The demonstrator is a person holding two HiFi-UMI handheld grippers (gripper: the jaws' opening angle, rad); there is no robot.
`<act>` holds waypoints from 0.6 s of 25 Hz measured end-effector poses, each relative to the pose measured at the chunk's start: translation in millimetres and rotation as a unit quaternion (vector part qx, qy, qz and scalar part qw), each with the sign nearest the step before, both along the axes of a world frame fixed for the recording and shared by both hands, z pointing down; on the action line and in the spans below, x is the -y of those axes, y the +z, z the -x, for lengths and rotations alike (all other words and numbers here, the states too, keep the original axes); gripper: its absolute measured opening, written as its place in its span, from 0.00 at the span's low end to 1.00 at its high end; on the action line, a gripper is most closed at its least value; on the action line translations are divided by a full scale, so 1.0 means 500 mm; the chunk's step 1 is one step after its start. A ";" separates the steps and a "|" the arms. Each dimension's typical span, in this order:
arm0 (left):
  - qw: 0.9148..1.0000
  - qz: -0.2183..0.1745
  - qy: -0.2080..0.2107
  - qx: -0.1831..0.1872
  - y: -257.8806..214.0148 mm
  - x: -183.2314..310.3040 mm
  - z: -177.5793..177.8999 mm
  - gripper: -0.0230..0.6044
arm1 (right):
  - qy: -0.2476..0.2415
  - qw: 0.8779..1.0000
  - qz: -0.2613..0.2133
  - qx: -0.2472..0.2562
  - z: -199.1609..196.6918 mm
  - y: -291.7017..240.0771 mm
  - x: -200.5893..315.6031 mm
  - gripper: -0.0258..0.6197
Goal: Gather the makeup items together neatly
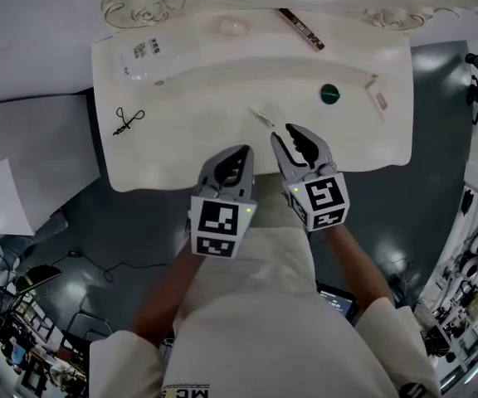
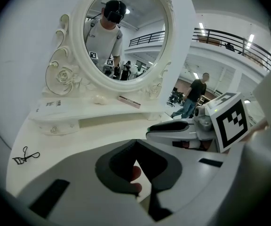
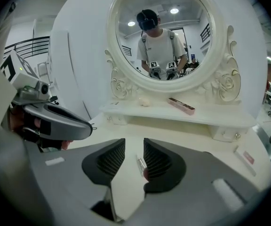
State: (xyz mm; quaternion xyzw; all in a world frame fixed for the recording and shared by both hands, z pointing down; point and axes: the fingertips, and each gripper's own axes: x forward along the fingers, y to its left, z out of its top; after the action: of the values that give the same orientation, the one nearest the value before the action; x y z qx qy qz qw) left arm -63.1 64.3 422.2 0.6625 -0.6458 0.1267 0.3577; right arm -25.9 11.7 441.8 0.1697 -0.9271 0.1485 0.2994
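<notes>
My right gripper (image 1: 288, 134) (image 3: 134, 149) is open over the white vanity top (image 1: 189, 152). A small clear tube (image 1: 262, 118) (image 3: 140, 165) lies on the table just ahead of the tips, close to the right-hand pad, and neither pad presses on it. My left gripper (image 1: 240, 159) (image 2: 135, 145) hovers beside it at the front edge, shut and empty. Spread out elsewhere are a black eyelash curler (image 1: 128, 120) (image 2: 25, 156) at the left, a green round pot (image 1: 329, 94), a pink-white stick (image 1: 378, 99) (image 3: 245, 157) and a long brown-pink box (image 1: 300, 28) (image 3: 181, 105) on the shelf.
A raised shelf (image 1: 189, 52) under the oval mirror (image 3: 166, 29) also carries a white packet (image 1: 143, 54) (image 2: 51, 104) and a pale shell-shaped piece (image 1: 233, 26) (image 3: 145, 102). The vanity's front edge runs right below both grippers. People stand in the hall behind.
</notes>
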 end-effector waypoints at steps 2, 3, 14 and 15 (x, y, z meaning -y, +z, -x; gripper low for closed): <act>1.000 0.003 -0.003 -0.002 0.012 -0.001 0.001 0.03 | -0.008 1.000 0.003 -0.003 0.006 0.015 -0.004 0.19; 1.000 0.004 -0.006 -0.002 0.018 0.000 0.002 0.03 | -0.013 1.000 0.003 -0.005 0.008 0.021 -0.006 0.19; 1.000 0.017 -0.012 -0.006 0.073 -0.003 0.000 0.03 | -0.041 0.999 -0.007 -0.034 0.020 0.085 -0.007 0.20; 1.000 0.018 -0.011 -0.007 0.079 -0.003 0.000 0.03 | -0.042 0.998 -0.008 -0.037 0.022 0.092 -0.008 0.20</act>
State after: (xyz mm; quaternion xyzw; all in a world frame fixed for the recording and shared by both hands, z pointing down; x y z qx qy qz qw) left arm -63.3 66.0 461.7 0.6496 -0.6482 0.1299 0.3754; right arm -37.0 15.5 487.8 0.1380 -0.9229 0.1223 0.3379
